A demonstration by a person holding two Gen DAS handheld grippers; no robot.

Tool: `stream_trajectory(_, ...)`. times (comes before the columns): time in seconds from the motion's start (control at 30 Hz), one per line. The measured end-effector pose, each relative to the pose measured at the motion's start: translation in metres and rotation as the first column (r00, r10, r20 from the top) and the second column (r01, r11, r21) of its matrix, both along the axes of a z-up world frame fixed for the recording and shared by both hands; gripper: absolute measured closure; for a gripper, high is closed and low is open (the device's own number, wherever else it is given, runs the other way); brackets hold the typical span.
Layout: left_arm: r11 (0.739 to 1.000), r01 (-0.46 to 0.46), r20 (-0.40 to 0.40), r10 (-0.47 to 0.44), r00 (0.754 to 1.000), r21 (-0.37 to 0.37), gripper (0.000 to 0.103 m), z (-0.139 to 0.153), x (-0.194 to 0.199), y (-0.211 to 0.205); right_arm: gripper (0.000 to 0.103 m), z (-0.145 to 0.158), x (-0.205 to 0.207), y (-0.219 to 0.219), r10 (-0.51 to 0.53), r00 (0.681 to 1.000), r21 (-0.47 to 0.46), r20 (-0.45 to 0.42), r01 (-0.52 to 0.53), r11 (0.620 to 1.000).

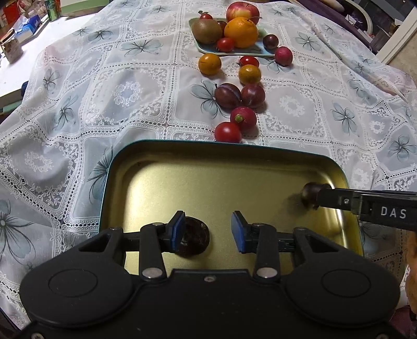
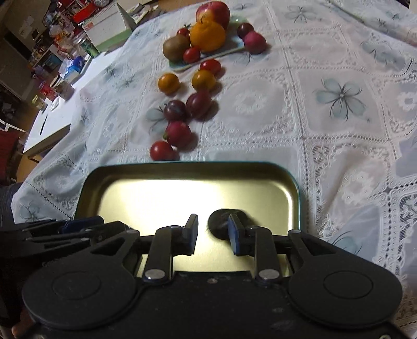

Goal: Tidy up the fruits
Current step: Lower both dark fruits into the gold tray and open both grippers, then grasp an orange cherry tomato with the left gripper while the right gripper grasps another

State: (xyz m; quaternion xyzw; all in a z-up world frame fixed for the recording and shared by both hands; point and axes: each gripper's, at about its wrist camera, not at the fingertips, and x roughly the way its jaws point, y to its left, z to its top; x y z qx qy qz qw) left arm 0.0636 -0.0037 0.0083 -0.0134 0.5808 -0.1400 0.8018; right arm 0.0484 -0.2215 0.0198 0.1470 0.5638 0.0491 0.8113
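Two hand-held grippers are hanging over a gold tin that is lying open on a lace cloth, both pointing steeply down into it. The left gripper is standing part open: a dark plum is sitting on the tin floor just beside its left pad and partly behind it, and the right pad is well clear of the fruit, so nothing is being squeezed. The right gripper is showing a narrow gap between its fingers; a second dark plum is lying just ahead of them, half hidden behind the right pad, and the space between the pads is showing only bright tin floor. Seen from the left wrist, that right gripper is reaching in from the right side with the second plum at its tip; whether the pad is touching it cannot be told. Just past the tin's far rim a red tomato is lying, with a radish beyond it, then two purple plums side by side. Farther ahead two yellow tomatoes are flanking a small red one. At the far end a plate is carrying a kiwi, an orange and an apple.
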Motion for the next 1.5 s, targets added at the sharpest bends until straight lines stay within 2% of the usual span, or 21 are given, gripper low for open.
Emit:
stream_trajectory(0.2,1.0,-0.014,-0.015,0.014,1.0,0.01,0.057,-0.004,0.001,0.0,0.075,0.002,-0.002,0.007,0.018,1.0,-0.037,0.02,-0.017,0.999)
stream_trajectory(0.67,0.997,-0.026,0.021,0.025,0.999,0.069,0.057,-0.002,0.003,-0.001,0.075,-0.003,-0.001,0.014,0.047,0.999,-0.058,-0.018,-0.048,0.997)
stream_trajectory(0.9,0.996,-0.019,0.029,0.016,0.999,0.087,0.057,0.002,0.017,-0.005,0.073,0.001,0.009,0.016,0.057,0.998,-0.09,-0.032,-0.059,0.994)
stream_trajectory(1.1,0.993,-0.046,0.082,0.037,0.996,0.112,0.057,0.012,0.047,-0.007,0.065,0.013,0.035,0.015,0.048,0.999,-0.14,0.018,-0.045,0.989)
stream_trajectory(1.27,0.989,-0.073,0.108,0.059,0.992,0.129,0.057,0.012,0.081,-0.01,0.061,0.015,0.073,0.016,0.03,0.998,-0.188,0.06,-0.018,0.982)
stream_trajectory(1.5,0.984,-0.121,0.133,0.103,0.986,0.131,0.057,0.005,0.126,-0.014,0.059,0.008,0.135,0.016,-0.051,0.993,-0.156,0.105,0.068,0.985)
